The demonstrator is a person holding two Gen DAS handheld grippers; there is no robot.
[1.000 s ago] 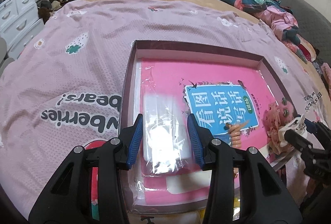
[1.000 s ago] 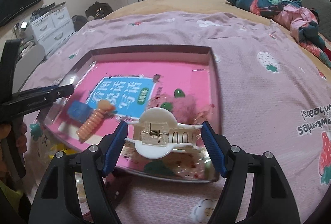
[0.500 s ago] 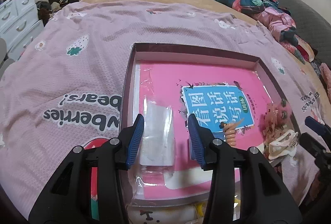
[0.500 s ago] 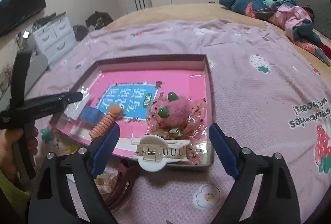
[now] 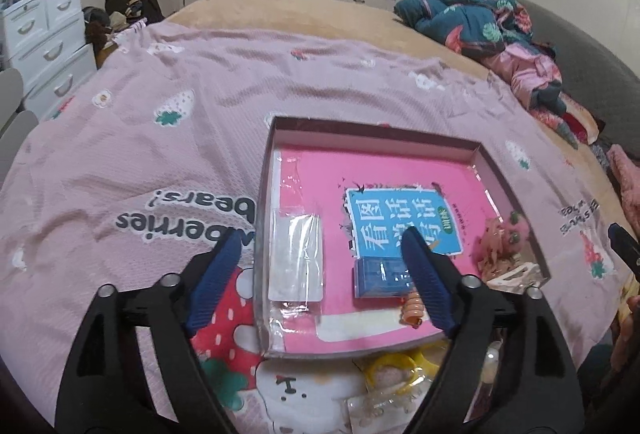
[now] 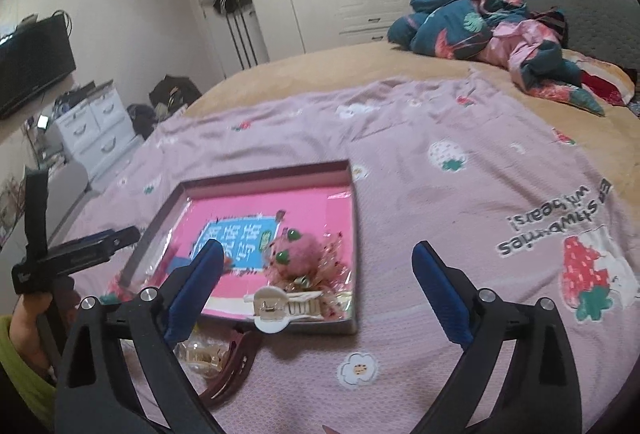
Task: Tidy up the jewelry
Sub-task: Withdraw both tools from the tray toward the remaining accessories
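A shallow box tray (image 5: 263, 218) with a pink book cover as its floor lies on the bedspread. In it are a clear plastic packet (image 5: 296, 258), a small blue box (image 5: 380, 276), an orange spiral hair tie (image 5: 414, 308) and a pink fuzzy hair piece (image 6: 304, 254). A white claw clip (image 6: 276, 308) rests on the tray's near rim (image 6: 354, 218). My left gripper (image 5: 324, 238) hovers over the packet, its jaws opening, with nothing pinched. My right gripper (image 6: 318, 250) hangs above and behind the clip, its jaws opening wide and nothing between them.
Loose pieces lie in front of the tray: a yellow hair item (image 5: 396, 370), a dark red hairband (image 6: 232, 366) and a clear bag of gold clips (image 6: 200, 354). Bundled clothes (image 6: 480, 13) sit at the bed's far right. White drawers (image 5: 44, 45) stand on the left.
The left gripper has let go of the clear packet, which now lies in the tray, and has risen. The right gripper has released the white claw clip onto the tray's near rim and pulled back upward.
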